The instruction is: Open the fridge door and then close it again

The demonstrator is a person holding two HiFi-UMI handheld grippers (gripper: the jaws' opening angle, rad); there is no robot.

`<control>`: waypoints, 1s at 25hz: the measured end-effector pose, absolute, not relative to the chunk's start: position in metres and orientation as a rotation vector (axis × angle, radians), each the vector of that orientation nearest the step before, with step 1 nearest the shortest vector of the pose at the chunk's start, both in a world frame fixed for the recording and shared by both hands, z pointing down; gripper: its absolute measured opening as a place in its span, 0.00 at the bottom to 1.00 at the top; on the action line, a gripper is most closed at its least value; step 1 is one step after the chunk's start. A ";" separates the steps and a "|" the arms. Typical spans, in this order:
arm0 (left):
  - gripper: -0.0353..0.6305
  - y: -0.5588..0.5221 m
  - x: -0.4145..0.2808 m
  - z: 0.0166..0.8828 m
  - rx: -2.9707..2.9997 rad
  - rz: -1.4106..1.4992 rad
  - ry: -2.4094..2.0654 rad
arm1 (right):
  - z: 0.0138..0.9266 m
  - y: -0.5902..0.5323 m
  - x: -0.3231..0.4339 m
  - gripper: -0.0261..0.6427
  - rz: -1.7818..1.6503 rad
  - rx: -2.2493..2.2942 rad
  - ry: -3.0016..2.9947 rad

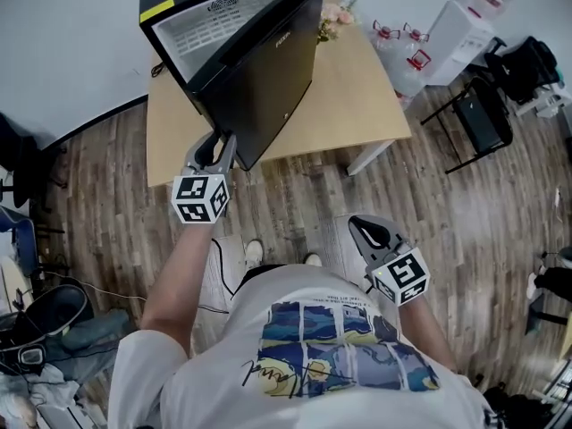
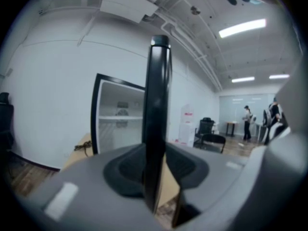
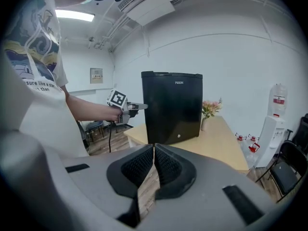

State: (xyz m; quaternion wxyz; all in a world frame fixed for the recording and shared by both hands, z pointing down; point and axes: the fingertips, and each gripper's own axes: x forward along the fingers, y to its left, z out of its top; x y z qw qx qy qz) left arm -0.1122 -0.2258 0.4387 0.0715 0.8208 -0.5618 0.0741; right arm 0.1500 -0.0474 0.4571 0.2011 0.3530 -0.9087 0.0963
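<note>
Right gripper (image 1: 359, 229) hangs clenched, empty, lower right; left gripper (image 1: 223, 141) clamps the opened fridge door (image 1: 268, 88), closing not yet done.

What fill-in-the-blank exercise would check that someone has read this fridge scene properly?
1. The mini fridge stands on a wooden ____.
2. Its door stands ____.
3. The left hand-held gripper is closed on the door's edge; the right hand-held gripper, jaws together, holds ____.

Missing words: table; open; nothing.
</note>
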 end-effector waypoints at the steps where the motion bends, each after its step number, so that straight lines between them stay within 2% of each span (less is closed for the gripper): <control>1: 0.26 -0.223 -0.108 0.439 2.459 0.220 -1.701 | 0.457 -0.046 0.155 0.06 0.268 0.981 -2.542; 25: 0.25 -0.185 -0.008 0.437 2.309 0.219 -1.899 | 0.475 -0.026 0.227 0.06 0.293 0.925 -2.563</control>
